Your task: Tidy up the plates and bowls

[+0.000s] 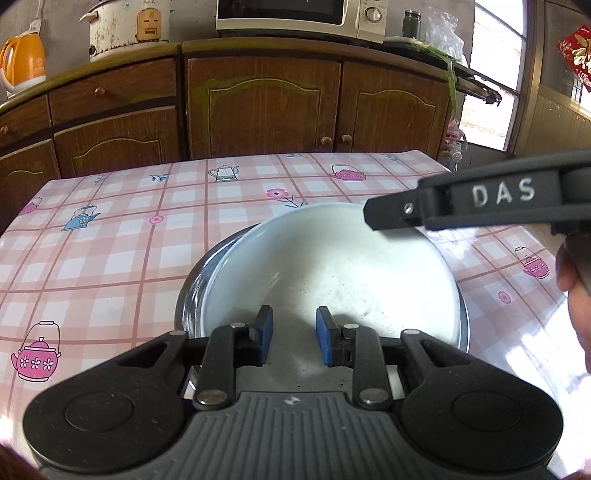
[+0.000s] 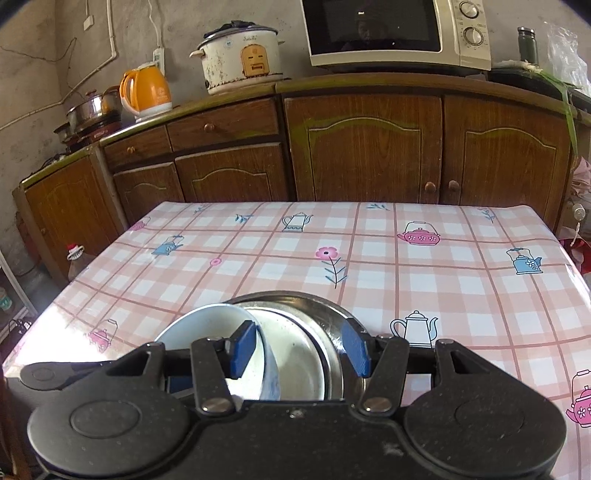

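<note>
Table [image 2: 424, 266] has a glossy pink-plaid cloth with teapot and flower prints; behind it a run of brown wood cabinets [image 2: 365, 147] carrying an orange kettle [image 2: 147, 92], white rice cooker [image 2: 240, 59] and microwave [image 2: 399, 33], bare plaster wall on the left, bright window [image 1: 491, 74] on the right. White bowl [image 1: 332, 273] sits tilted inside a steel plate [image 2: 325, 332] at the near table edge. Left gripper [image 1: 294, 334] has blue pads spread over the bowl's near rim, pinching nothing; right gripper [image 2: 301, 349] is also spread wide, straddling bowl and plate without clamping either.
</note>
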